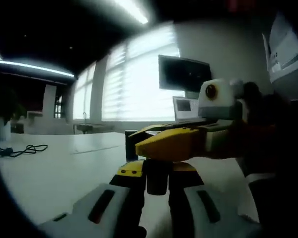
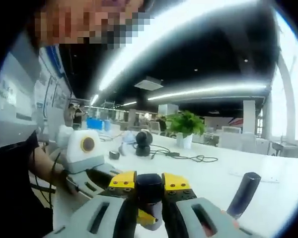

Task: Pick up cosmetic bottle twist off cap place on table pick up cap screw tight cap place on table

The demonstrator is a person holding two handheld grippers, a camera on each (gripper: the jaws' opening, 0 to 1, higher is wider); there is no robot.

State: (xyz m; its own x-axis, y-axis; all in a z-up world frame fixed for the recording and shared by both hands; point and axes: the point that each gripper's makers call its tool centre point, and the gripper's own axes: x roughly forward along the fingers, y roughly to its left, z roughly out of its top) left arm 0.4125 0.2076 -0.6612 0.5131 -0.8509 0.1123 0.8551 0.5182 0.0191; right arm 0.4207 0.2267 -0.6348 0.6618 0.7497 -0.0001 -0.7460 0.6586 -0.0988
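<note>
Black cap [image 2: 149,187] between both grippers' jaws.

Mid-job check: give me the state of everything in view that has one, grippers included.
left gripper: shut on the cosmetic bottle
right gripper: shut on the same cosmetic bottle
cosmetic bottle: held off the table between both grippers; cannot tell whether the cap is on or off
dark cylinder: on the table, tilted, ungripped
monitor: screen dark
laptop: open
</note>
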